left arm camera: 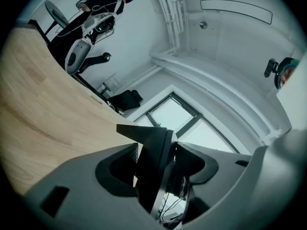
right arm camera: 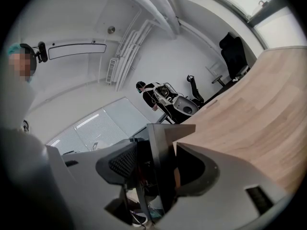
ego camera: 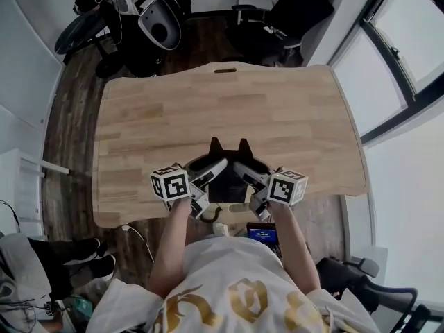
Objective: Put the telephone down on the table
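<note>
A black, flat telephone (ego camera: 228,175) with two pointed corners at its far end is held just above the near edge of the wooden table (ego camera: 229,103). My left gripper (ego camera: 210,172) grips its left side and my right gripper (ego camera: 248,173) its right side. In the left gripper view the dark slab of the telephone (left arm camera: 154,143) stands on edge between the two grey jaws of the left gripper (left arm camera: 156,164), which press on it. The right gripper view has the same slab (right arm camera: 160,147) clamped between the jaws of the right gripper (right arm camera: 154,169).
The table's front edge (ego camera: 139,217) runs under my hands. A small device with a blue screen (ego camera: 262,233) sits below that edge. Office chairs (ego camera: 277,19) and a white machine (ego camera: 159,23) stand behind the table. Large windows (ego camera: 388,82) are to the right.
</note>
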